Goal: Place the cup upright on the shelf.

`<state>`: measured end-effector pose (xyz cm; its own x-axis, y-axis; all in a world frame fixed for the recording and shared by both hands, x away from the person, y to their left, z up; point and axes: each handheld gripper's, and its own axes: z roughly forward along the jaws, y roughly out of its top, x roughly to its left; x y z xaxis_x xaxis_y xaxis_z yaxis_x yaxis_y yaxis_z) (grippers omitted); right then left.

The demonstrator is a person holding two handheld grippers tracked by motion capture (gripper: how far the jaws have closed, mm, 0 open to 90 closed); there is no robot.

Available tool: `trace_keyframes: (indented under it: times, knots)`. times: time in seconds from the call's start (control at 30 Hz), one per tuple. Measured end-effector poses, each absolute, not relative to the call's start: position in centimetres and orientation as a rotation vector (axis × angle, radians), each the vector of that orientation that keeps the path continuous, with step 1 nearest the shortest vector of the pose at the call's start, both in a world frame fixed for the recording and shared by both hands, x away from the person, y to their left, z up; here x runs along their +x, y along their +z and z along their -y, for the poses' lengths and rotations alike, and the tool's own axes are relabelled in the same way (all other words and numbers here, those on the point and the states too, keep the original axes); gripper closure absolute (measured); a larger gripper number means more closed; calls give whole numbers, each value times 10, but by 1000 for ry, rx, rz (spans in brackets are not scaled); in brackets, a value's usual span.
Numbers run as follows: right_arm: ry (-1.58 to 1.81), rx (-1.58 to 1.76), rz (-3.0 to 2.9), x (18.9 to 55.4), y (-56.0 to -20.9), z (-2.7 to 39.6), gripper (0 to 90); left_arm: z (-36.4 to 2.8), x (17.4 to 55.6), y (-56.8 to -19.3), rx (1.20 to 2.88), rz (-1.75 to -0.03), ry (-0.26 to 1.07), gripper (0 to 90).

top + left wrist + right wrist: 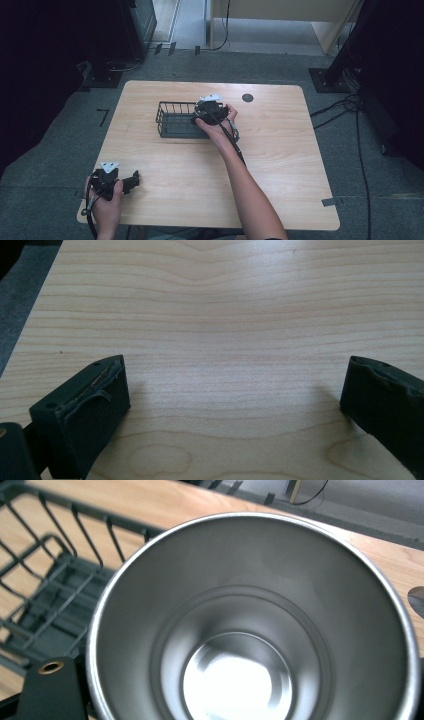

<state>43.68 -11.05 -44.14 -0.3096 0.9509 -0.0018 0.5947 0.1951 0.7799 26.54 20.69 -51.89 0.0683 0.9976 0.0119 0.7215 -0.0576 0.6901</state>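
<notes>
Left gripper (131, 182) is resting at the near left corner of the pale wooden table (280, 165), its jaws standing wide apart over bare wood. Farther right, the black wire basket (172, 120) is sitting mid-table. Right gripper (212, 111) is hovering at the basket's right end, with a shiny stainless-steel cup (252, 625) filling the space between its jaws; it is probably clamping the cup, though the contact is hidden. Rigid, light and slick, such a cup is likely best pinched across its rim wall.
</notes>
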Motion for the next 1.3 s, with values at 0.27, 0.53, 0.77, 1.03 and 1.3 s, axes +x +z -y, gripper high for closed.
trace_keyframes:
  times: [0.27,0.53,0.77,1.03,1.3]
  knots:
    - [959,1453,-2030,438,-441,113,55,-207,265,-519,1835,-1704,695,0]
    - [1044,1436,-2009,432,-427,120,0,-207,265,-519,1835,-1705,695,0]
    - [1082,1422,-1966,418,-413,133,0,-207,265,-519,1834,-1705,695,0]
    - [1107,1438,-1939,395,-410,156,0,-207,265,-519,1835,-1705,695,0]
    - [1143,1432,-1909,374,-409,177,0,-207,265,-519,1833,-1704,696,0]
